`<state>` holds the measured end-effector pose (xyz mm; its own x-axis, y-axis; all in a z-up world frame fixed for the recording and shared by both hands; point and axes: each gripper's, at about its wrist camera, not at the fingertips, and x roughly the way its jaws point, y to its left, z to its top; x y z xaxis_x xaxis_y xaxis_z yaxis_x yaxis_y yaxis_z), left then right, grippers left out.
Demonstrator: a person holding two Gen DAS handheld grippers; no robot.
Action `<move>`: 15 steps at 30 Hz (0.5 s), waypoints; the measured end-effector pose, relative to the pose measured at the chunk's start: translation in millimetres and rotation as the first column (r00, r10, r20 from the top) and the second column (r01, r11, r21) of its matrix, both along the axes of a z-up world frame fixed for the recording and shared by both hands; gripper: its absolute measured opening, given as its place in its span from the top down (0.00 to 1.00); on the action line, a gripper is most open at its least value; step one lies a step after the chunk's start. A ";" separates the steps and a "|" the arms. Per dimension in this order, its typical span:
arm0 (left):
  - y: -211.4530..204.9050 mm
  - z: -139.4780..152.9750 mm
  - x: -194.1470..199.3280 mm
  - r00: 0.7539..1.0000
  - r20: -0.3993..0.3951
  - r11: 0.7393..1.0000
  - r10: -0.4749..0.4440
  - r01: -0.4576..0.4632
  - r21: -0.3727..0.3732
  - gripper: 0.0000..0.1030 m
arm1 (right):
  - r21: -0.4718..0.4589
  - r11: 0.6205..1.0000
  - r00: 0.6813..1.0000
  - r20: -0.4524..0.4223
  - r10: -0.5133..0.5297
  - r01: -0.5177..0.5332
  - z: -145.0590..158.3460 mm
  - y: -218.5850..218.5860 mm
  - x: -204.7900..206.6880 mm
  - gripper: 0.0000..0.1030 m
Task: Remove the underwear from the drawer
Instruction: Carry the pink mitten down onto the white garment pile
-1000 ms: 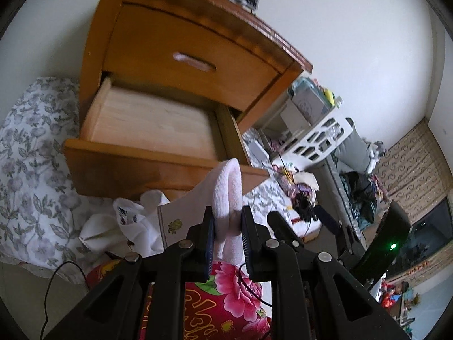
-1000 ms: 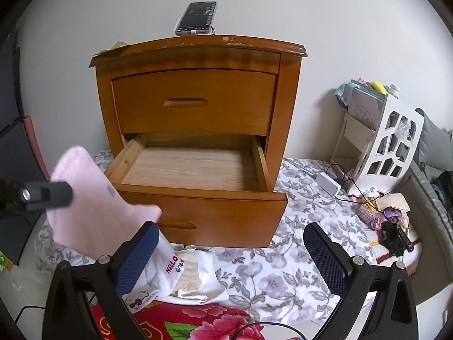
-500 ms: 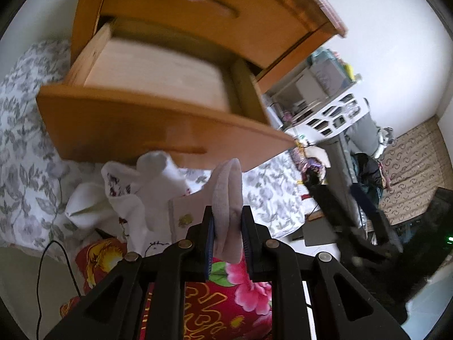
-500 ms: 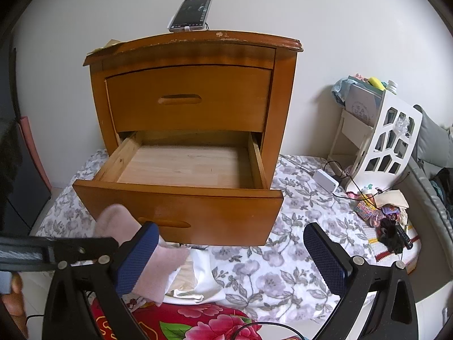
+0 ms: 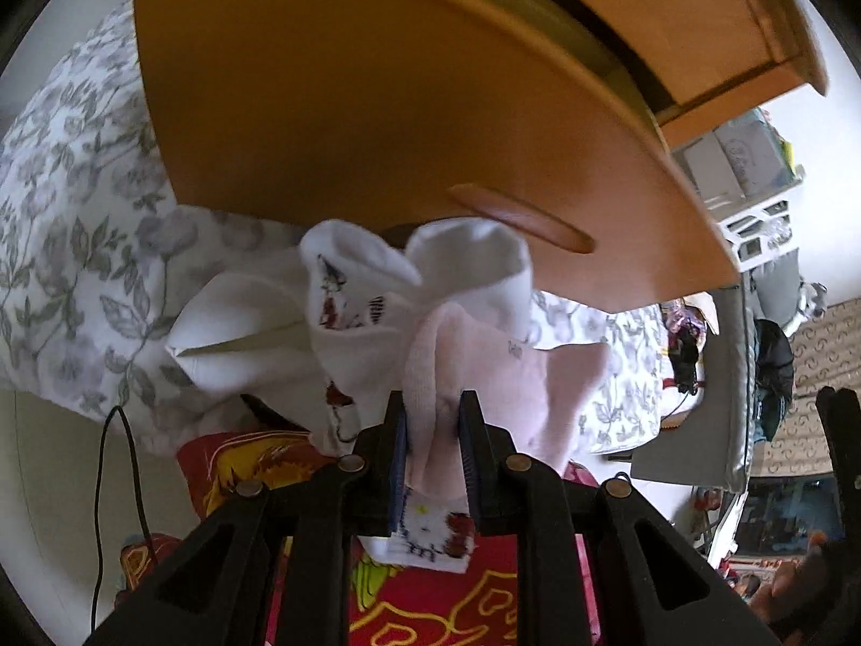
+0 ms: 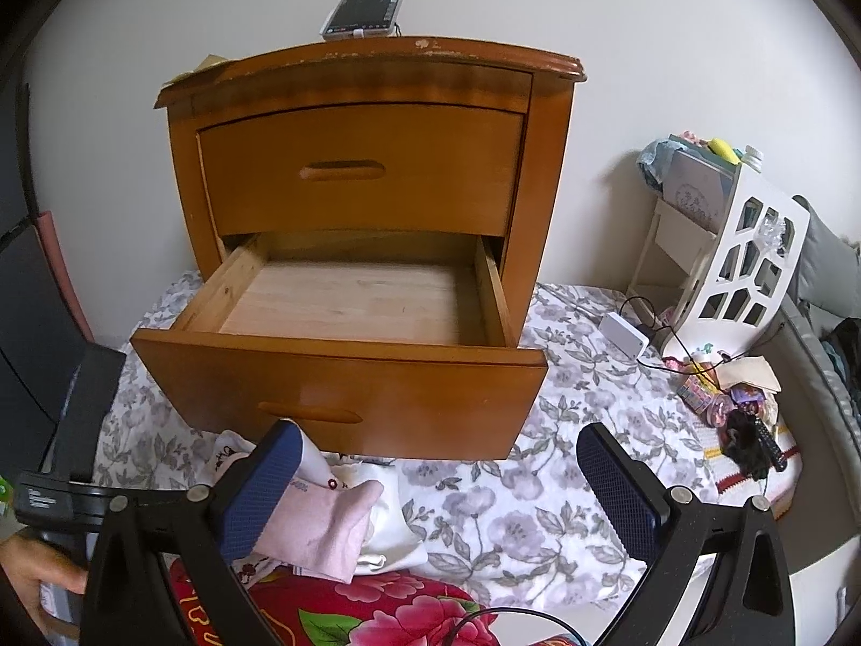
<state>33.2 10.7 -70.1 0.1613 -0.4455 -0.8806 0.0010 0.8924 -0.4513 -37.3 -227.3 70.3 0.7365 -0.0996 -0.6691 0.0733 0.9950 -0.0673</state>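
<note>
Placing step: left gripper [image 5: 433, 444] clenched on pink underwear [image 5: 549, 398] over garment pile [image 5: 344, 317]; right gripper [image 6: 438, 490] released; next, unclench.

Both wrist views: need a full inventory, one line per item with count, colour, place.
Nightstand: 1, orange-brown wood, against the wall.
Lower drawer: 1, pulled open, nothing visible inside.
Upper drawer: 1, closed.
Phone: 1, dark, on the nightstand top.
Pink garment: 1, clamped in the left gripper, over the pile.
White garments: several, heaped below the drawer front.
Floral sheet: 1, grey-white, under everything.
Red floral cloth: 1, near edge.
White rack: 1, right, by the wall.
Left gripper: black, shut on the garment.
Right gripper: black, open, holding nothing.
</note>
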 end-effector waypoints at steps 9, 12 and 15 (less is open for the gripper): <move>-3.1 -12.4 12.6 1.000 -0.003 1.000 0.028 -0.027 0.016 0.81 | 0.002 1.000 0.999 -0.051 0.012 -0.012 -18.2 1.6 14.4 0.00; -4.9 -17.4 16.7 1.000 0.003 0.999 0.029 -0.029 0.024 0.81 | 0.005 1.000 0.998 -0.067 0.012 -0.011 -24.1 0.6 19.0 0.00; -5.8 -22.3 19.7 1.000 0.000 0.999 0.031 -0.031 0.033 0.81 | 0.007 1.000 0.997 -0.080 0.016 -0.015 -29.0 0.2 23.5 0.00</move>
<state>53.0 5.0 -92.4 0.1740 -0.4105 -0.8951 -0.0277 0.9066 -0.4211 -13.8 -227.1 41.4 0.6822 -0.0843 -0.7263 0.0524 0.9964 -0.0664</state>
